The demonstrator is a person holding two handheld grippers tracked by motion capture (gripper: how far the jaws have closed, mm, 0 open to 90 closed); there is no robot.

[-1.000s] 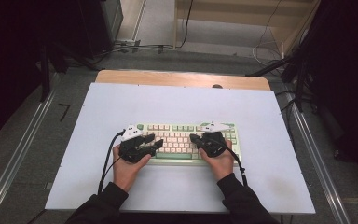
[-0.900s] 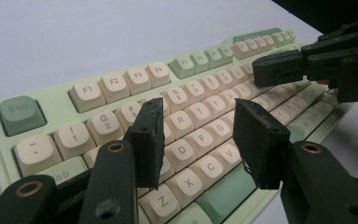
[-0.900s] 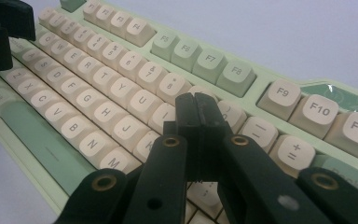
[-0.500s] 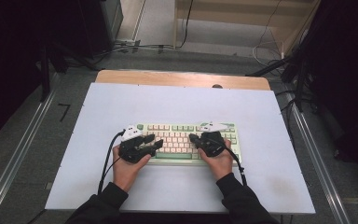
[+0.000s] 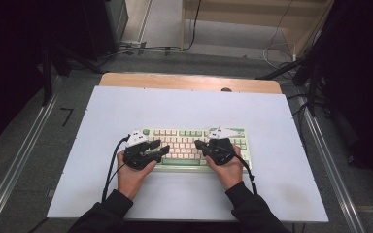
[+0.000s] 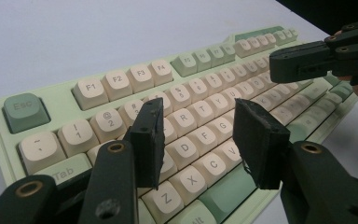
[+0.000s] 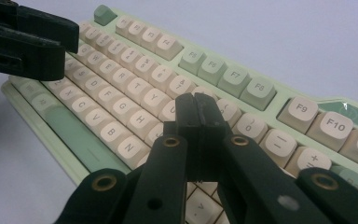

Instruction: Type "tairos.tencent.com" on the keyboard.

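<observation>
Mint-green with cream keycaps, the keyboard (image 5: pixel 194 148) lies flat on the white table (image 5: pixel 281 160), a little nearer my side of centre, its long axis running left to right across the board and parallel to the near edge. Its Esc corner sits at my left and the spacebar row faces me.

I have my left gripper (image 6: pixel 198 140) low over the left half of the keys, jaws parted with a clear gap and nothing between them; the letter rows show through that gap. My right gripper (image 7: pixel 199 116) sits over the right half, pads pressed flat together on nothing, tip above the number row.

Both grippers point inward toward each other. Past the far edge I see a wooden strip (image 5: pixel 189 81), then floor with loose cables (image 5: pixel 277 43).
</observation>
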